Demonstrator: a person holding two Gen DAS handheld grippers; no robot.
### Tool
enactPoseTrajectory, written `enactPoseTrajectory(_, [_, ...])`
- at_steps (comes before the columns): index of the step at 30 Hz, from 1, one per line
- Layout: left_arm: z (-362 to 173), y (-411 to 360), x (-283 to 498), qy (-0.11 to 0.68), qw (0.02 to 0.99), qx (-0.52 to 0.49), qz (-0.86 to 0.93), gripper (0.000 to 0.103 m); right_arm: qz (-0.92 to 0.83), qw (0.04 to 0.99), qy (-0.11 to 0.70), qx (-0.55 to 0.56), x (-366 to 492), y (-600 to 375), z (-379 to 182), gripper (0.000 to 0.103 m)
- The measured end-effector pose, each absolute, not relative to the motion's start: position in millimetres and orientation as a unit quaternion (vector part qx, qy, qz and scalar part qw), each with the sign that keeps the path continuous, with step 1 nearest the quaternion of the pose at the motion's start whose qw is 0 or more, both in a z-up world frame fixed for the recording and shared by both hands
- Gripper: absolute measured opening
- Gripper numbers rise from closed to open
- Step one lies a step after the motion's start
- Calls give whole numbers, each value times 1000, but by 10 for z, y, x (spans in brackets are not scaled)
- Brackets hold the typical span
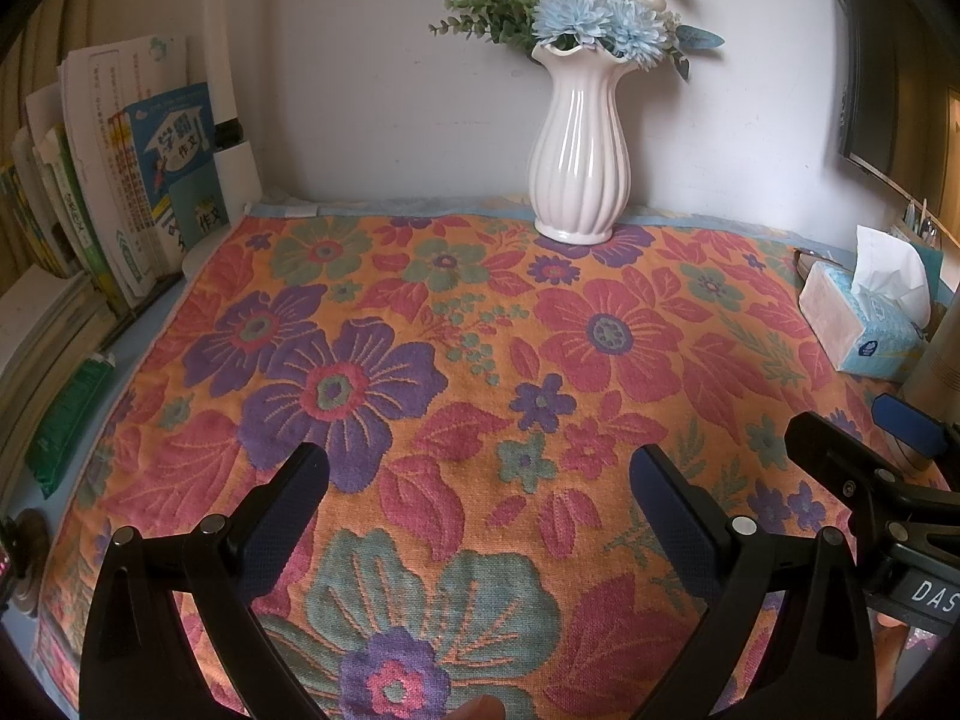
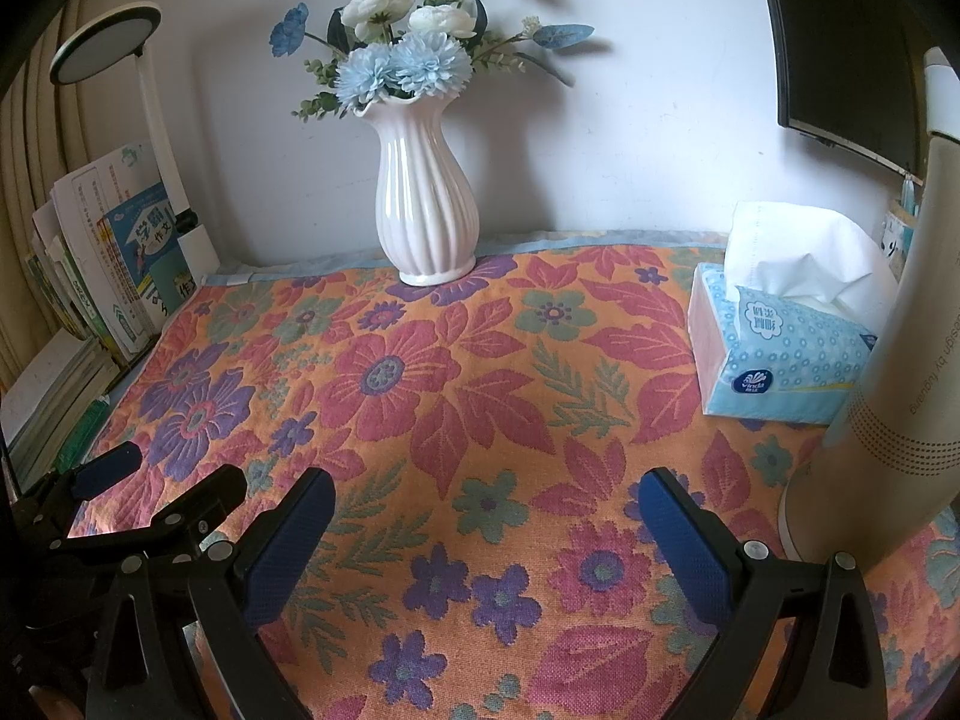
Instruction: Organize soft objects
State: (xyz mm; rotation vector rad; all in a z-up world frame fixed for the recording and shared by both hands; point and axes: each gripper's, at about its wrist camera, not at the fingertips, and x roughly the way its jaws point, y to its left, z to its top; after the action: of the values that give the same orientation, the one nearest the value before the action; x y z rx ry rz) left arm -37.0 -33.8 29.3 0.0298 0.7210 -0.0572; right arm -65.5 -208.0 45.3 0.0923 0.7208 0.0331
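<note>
Floral towel: spread flat over the counter, near edge cut off. Left gripper and right gripper: fingers wide apart, empty, above it. White vase, tissue box: on the towel's far side. Books: partly hidden.

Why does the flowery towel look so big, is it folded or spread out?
Spread out. The flowery towel lies flat across the desk, its pattern unbroken, reaching under the vase.
</note>
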Motion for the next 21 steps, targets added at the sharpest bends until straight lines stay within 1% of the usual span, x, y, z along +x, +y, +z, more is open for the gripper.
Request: enactPoseTrajectory(21, [280,-336,-368,354,934,15,-30,100,16,934,354,46,-652,-2076,443,101])
